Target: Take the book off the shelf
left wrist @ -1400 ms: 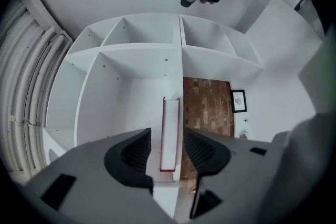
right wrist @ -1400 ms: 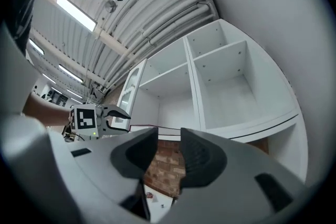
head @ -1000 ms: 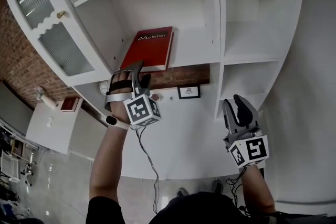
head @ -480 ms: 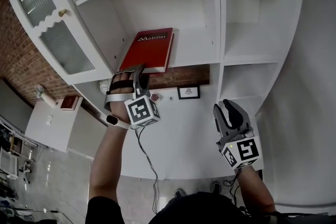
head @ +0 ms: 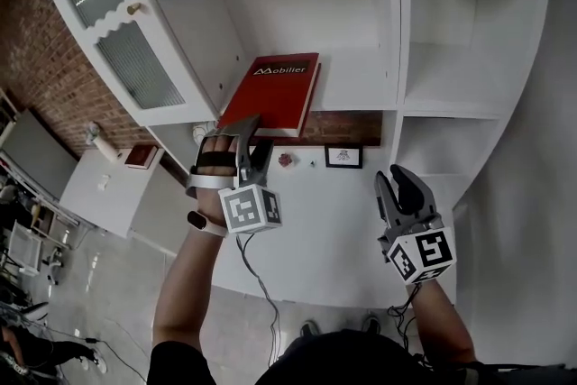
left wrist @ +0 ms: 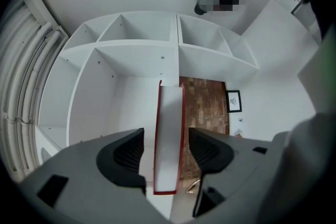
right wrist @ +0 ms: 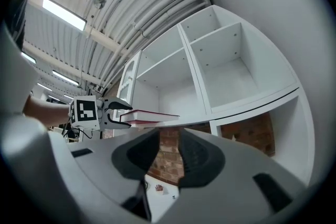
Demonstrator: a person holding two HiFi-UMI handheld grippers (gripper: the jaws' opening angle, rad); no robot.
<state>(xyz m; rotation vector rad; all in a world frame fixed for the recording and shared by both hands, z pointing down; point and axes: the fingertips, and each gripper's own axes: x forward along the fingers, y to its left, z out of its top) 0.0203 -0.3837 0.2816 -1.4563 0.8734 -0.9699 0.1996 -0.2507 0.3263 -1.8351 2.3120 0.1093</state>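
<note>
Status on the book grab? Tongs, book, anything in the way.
Left tongs opening, around near edge of red book, not clamped. Right tongs closing, empty, held low. Book flat on shelf. Nothing blocking it in view.

A framed picture (head: 343, 156) hangs just below exposed brick (head: 347, 125); a ribbed-glass door (head: 126, 59) stands left.

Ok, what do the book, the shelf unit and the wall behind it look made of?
Book: red hard cover, smooth, probably laminated board; white paper page block.
Shelf unit: white-painted board, probably wood or MDF, matte, with peg holes.
Wall: bare red brick with mortar lines.
</note>
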